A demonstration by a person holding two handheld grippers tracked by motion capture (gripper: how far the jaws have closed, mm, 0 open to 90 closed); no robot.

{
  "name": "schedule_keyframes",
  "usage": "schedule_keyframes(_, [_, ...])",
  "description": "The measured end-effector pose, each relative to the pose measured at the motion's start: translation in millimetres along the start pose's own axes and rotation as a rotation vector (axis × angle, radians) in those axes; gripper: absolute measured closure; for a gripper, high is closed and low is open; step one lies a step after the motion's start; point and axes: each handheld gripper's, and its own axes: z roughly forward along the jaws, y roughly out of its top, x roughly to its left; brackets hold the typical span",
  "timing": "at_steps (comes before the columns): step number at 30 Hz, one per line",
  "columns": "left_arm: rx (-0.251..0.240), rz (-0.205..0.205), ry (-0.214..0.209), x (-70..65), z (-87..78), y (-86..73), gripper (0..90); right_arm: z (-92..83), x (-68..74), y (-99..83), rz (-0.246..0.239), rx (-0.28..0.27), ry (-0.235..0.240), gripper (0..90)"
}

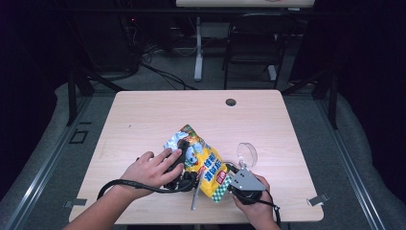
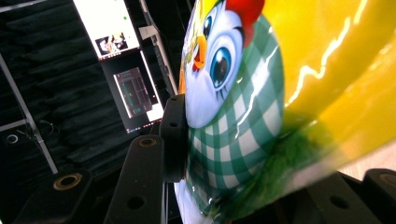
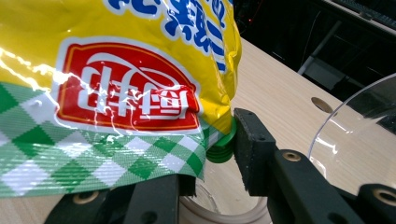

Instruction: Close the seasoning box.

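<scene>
snack bag (image 1: 203, 160): yellow, glossy, with a green check end; lifted at an angle over the bench (image 1: 143, 120), just left of the clear tub (image 1: 247, 154) as the high view shows it.
left gripper (image 2: 261, 163): fingers partly closed on the bag end farthest from the tub; one pad (image 2: 173, 140) presses flat on the printed film, so the bag is held.
right gripper (image 3: 210, 163): fingers partly closed, right beside the tub, at the check end of the bag; i cannot tell whether they pinch the film or only stand round it.
green cap (image 3: 222, 144): ridged, between the bag's corner and one right finger (image 3: 252, 149), just beside the tub.
metal rod (image 1: 194, 197): lies on the bench under the bag, on the side away from the tub.
risk, slip: the film is slick and puffy; a pull from either side may draw it out of the pads.
risk, tear: if both hands tug apart, the seam could split and spill the contents.
risk, knock: the right fingers stand so close to the tub that a small swing could tip or push it.
</scene>
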Motion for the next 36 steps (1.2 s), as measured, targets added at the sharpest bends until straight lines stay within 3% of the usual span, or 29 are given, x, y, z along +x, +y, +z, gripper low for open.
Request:
schedule_keyframes(12, [-0.007, 0.007, 0.002, 3.5, 0.8, 2.9, 66.4, -1.2, -3.1, -0.3, 0.031, 0.004, 0.016, 71.1])
schedule_keyframes(13, [0.000, 0.023, 0.006, 4.8, 0.2, 3.6, 66.4, -1.5, -3.5, -0.4, 0.038, 0.003, 0.017, 71.1])
schedule_keyframes(24, [0.006, 0.021, -0.016, 9.5, 0.6, 5.1, 66.7, -2.3, -8.4, -1.0, 0.113, -0.003, 0.054, 71.1])
schedule_keyframes(26, [-0.001, 0.029, 0.005, 10.2, 0.6, 5.0, 66.7, -2.0, -8.7, -0.9, 0.123, -0.008, 0.060, 71.1])
schedule_keyframes(32, [0.010, 0.041, -0.005, 10.9, -0.9, 5.4, 66.7, -1.2, -7.9, -1.0, 0.128, -0.011, 0.064, 71.0])
schedule_keyframes(35, [0.010, 0.066, 0.006, 12.5, -1.9, 6.1, 66.8, 0.0, -6.2, -1.7, 0.108, -0.016, 0.052, 71.0])
schedule_keyframes(36, [0.014, 0.056, -0.005, 12.0, -1.8, 6.2, 66.8, 0.3, -6.0, -1.9, 0.102, -0.015, 0.050, 71.0])
